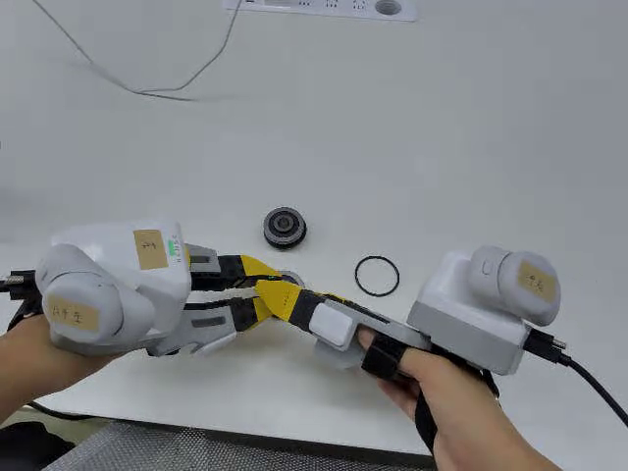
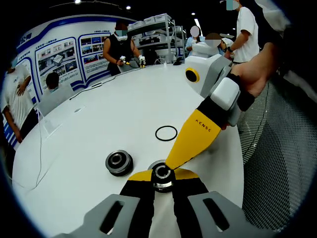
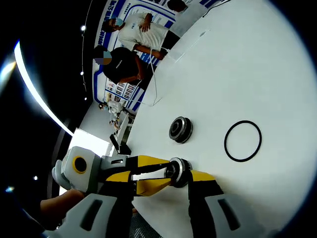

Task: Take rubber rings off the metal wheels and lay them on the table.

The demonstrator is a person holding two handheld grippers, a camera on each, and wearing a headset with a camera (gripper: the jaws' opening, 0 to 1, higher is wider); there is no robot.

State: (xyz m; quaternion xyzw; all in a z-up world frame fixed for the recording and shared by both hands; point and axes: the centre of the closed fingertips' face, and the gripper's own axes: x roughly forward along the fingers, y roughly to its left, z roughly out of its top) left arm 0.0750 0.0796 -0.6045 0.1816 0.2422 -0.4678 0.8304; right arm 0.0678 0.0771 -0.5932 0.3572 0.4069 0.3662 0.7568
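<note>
A metal wheel (image 1: pixel 288 277) is held just above the white table (image 1: pixel 471 147), with my left gripper (image 1: pixel 267 287) shut on it from the left. In the left gripper view the wheel (image 2: pixel 162 174) sits between the yellow tips. My right gripper (image 1: pixel 276 294) reaches in from the right, and its jaws close on the rim of that wheel (image 3: pixel 179 171), where the black rubber ring runs. A second wheel (image 1: pixel 285 227) with its ring lies flat a little farther back. One loose rubber ring (image 1: pixel 377 276) lies on the table to the right.
A grey cable (image 1: pixel 147 90) curls across the far left of the table, and a white device (image 1: pixel 324 8) sits at the far edge. The table's front edge (image 1: pixel 245 440) runs just below my hands. Several people (image 2: pixel 119 47) stand beyond the far side.
</note>
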